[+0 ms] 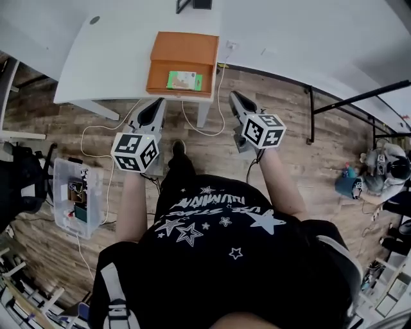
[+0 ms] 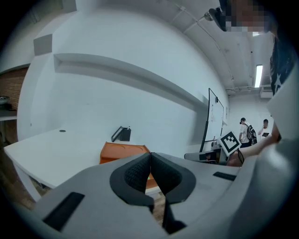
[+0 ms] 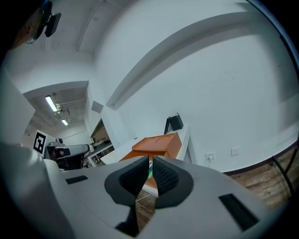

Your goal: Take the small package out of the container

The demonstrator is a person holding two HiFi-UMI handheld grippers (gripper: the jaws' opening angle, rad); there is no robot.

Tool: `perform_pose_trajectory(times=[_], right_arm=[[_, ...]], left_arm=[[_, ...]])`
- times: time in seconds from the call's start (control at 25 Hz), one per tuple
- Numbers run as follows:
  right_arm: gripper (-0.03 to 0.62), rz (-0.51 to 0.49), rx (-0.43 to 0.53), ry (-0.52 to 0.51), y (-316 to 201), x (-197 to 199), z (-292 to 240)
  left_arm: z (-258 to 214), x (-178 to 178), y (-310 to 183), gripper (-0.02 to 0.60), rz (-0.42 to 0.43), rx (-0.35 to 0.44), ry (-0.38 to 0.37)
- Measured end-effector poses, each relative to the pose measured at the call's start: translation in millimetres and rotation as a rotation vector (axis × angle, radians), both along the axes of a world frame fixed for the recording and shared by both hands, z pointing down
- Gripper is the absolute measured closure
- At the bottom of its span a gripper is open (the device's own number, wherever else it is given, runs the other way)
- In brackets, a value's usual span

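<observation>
while both grippers hang short of the desk's [image 1: 115, 51] near edge, the small package [image 1: 184, 80] lies ahead, between them, in the orange container [image 1: 183, 51] at that edge, long axis along it. left gripper [image 1: 156, 105], jaws together and empty, looks slightly nearer than right gripper [image 1: 236, 97], closed to a sliver, empty. 1 package, 1 container, 2 grippers.

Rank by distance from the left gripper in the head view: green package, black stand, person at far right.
1. Green package, in the orange container just ahead of the left gripper.
2. Black stand, at the white table's back edge.
3. Person, far right.
</observation>
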State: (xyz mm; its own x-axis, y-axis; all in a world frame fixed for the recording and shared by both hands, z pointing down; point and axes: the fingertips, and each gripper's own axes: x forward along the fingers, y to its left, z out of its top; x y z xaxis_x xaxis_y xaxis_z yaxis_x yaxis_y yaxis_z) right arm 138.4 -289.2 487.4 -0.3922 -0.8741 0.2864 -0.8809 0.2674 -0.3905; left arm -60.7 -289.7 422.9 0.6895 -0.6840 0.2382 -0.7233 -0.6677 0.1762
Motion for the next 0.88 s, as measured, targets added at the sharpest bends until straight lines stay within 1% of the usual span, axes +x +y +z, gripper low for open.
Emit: perform_pose_trajectory(times=[0.16, 0.32, 0.44, 0.52, 0.64, 0.76, 0.8, 0.88], right_arm=[[0.539, 0.023, -0.004, 0.007, -42, -6, -2], [0.539, 0.075, -0.011, 0.004, -76, -1, -4], [0.539, 0.107, -0.016, 0.011, -97, 4, -3], [0.539, 0.133, -0.023, 0.010, -107, 6, -2], [0.539, 0.167, -0.030, 0.014, -121, 11, -2], [0.539, 0.206, -0.041, 0.018, -134, 16, 1], [0.539, 0.219, -0.047, 0.017, -138, 18, 3], [0.539, 0.241, -0.055, 0.016, -145, 19, 6]], left_arm=[[2, 1, -50, 0.561, 0.053, -0.007, -0.027], [11, 4, -92, 0.561, 0.096, -0.040, -0.038], [21, 10, -117, 0.561, 0.147, -0.067, -0.072], [31, 15, -129, 0.561, 0.197, -0.096, -0.114], [46, 23, -145, 0.560, 0.282, -0.137, -0.198], [62, 33, -157, 0.556, 0.379, -0.150, -0.296], [68, 36, -161, 0.545, 0.409, -0.148, -0.324], [78, 42, -168, 0.492, 0.469, -0.150, -0.360]])
